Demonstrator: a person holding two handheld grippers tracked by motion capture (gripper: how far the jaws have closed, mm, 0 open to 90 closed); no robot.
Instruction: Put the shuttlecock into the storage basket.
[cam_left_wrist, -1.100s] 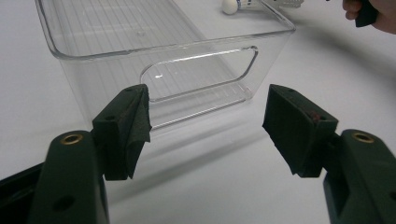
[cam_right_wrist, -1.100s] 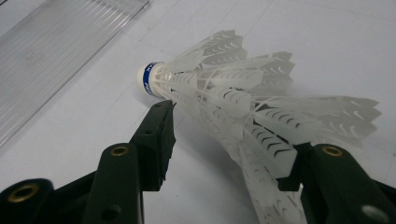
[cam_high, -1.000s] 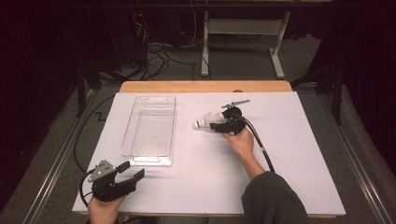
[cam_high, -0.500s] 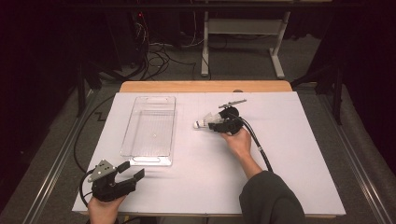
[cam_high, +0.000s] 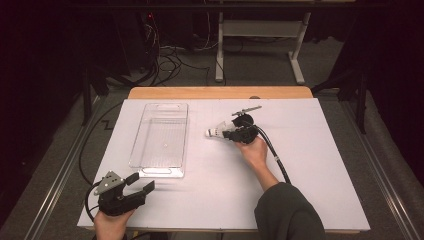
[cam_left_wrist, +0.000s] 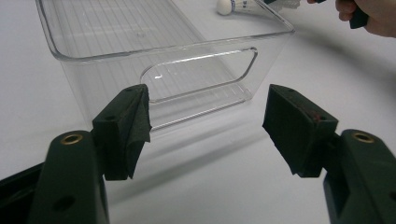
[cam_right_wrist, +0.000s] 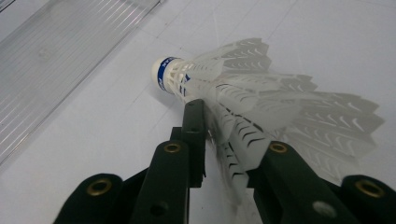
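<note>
While R gripper (cam_right_wrist: 219, 140) clamps the shuttlecock (cam_right_wrist: 233, 88), L gripper (cam_left_wrist: 205, 126) idles w/ jaws apart.
Shuttlecock lies btw R jaws, cork tip ahead of them, beside clear bin (cam_high: 160, 135). Likely v. light, skirt fragile; a light squeeze nr the cork base seems safest.

Clear plastic bin (cam_high: 161, 135) on white table (cam_high: 320, 170), cables (cam_high: 170, 55) on floor behind

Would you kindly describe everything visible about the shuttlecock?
The shuttlecock is white, with a rounded cork tip ringed by a blue band and a skirt of translucent white feathers. It lies on its side, tip toward the clear plastic tray, a little to the tray's right. The right gripper has its jaws closed on the feather skirt.
</note>
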